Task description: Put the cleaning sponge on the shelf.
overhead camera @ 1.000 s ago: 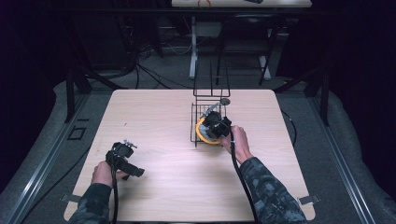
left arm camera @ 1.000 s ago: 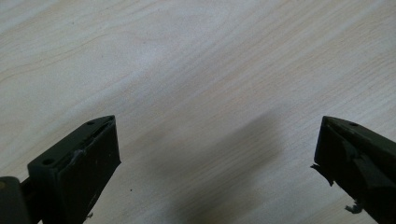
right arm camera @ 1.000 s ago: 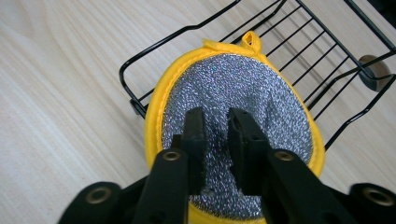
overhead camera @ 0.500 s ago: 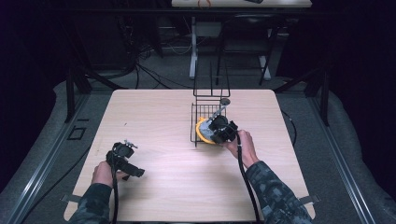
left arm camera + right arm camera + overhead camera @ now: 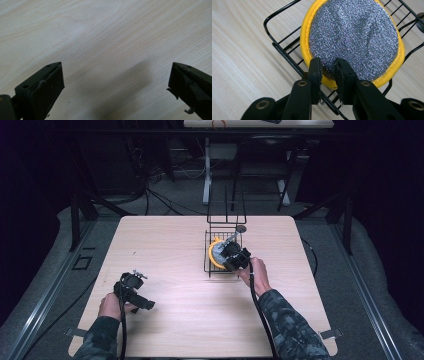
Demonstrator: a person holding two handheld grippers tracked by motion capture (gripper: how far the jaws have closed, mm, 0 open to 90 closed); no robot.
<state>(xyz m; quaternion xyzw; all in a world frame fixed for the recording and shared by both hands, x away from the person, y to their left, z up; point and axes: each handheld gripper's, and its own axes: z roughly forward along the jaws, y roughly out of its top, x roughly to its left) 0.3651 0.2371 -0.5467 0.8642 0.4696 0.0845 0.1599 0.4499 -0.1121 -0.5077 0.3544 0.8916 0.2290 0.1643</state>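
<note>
A round scouring pad [image 5: 353, 32], glittery silver with a yellow rim, lies in a black wire basket [image 5: 284, 41] at the middle right of the wooden table [image 5: 170, 245]. My right gripper [image 5: 328, 63] reaches into the basket, and its jaws are nearly together, pinching the pad's near edge. In the high view the right gripper [image 5: 234, 256] covers most of the pad [image 5: 213, 255], leaving a yellow crescent. My left gripper [image 5: 131, 284] rests low over the table's front left. Its jaws [image 5: 115, 82] stand wide apart over bare wood.
The basket [image 5: 206, 262] has a tall wire back [image 5: 227, 212] on its far side. A small dark round knob [image 5: 241, 228] sits at its far right corner. Beyond the table stand dark table legs and cables on the floor.
My right hand and gripper have shifted slightly right and toward the near side at the basket. The left gripper has stayed put.
</note>
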